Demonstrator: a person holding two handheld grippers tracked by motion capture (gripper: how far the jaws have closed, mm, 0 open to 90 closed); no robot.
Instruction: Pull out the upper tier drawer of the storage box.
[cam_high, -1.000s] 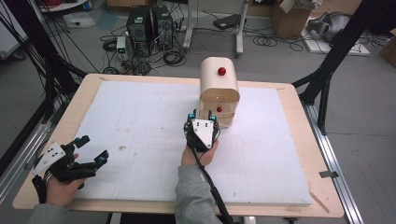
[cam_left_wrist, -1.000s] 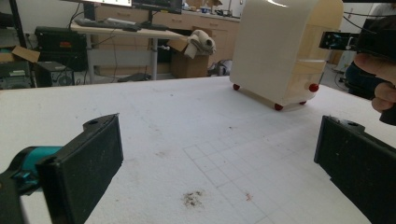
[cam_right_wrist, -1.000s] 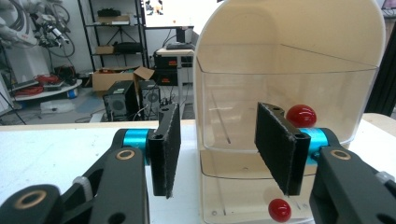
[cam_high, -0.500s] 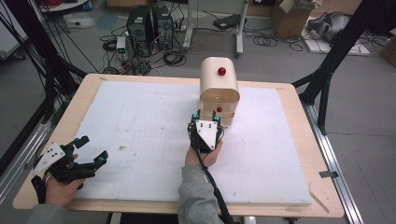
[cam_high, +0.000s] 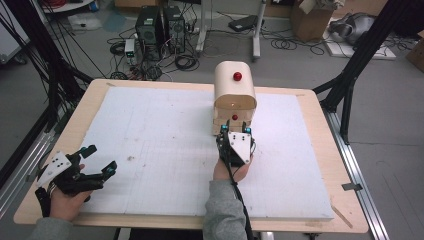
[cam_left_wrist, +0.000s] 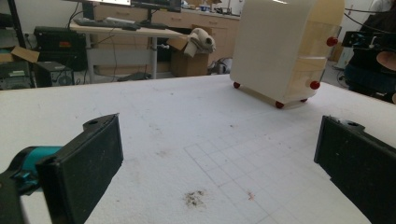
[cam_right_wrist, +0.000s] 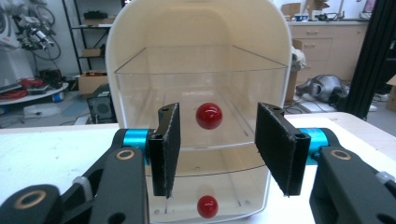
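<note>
Right gripper (cam_right_wrist: 215, 140) edging closer to cabinet (cam_high: 234, 97), jaws spread around upper red knob (cam_right_wrist: 208, 115); drawer pull likely next. Left gripper (cam_high: 85, 167) idle, jaws spread.

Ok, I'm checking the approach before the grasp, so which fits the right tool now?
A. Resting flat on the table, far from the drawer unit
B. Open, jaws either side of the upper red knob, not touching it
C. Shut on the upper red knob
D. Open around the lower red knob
B: in the right gripper view the right tool stands open, with the upper red knob centred in the gap, clear of both jaws.
</note>
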